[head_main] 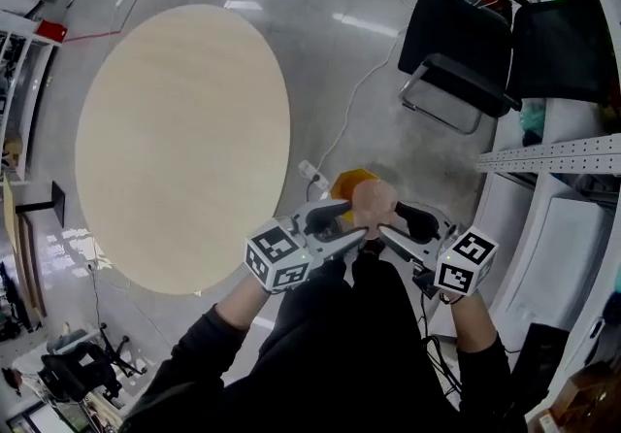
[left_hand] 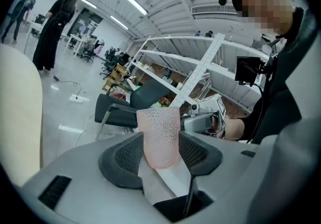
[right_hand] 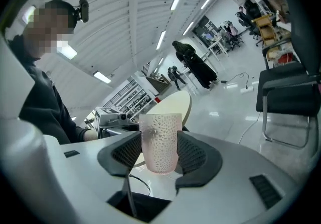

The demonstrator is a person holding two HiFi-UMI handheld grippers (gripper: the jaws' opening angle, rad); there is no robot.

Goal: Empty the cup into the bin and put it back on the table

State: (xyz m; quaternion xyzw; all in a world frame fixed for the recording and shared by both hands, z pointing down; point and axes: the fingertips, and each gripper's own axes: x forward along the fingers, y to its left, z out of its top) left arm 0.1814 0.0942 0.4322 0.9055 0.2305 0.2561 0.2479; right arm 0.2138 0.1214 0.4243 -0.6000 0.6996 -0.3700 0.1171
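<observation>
A pink dimpled cup (head_main: 374, 202) hangs upright in front of me, off the table's right edge. My left gripper (head_main: 355, 228) and right gripper (head_main: 388, 228) meet it from opposite sides. In the left gripper view the cup (left_hand: 159, 136) stands between the dark pads (left_hand: 128, 155), pressed on both sides. The right gripper view shows the cup (right_hand: 160, 141) squeezed the same way, with the left gripper (right_hand: 113, 116) beyond it. An orange bin (head_main: 349, 182) shows partly on the floor just beyond the cup. The cup's inside is hidden.
The round light-wood table (head_main: 184, 145) fills the left of the head view. Two black chairs (head_main: 466, 52) stand at the far right, beside metal shelving (head_main: 553, 154). A white power strip (head_main: 312, 173) and its cable lie on the floor near the bin.
</observation>
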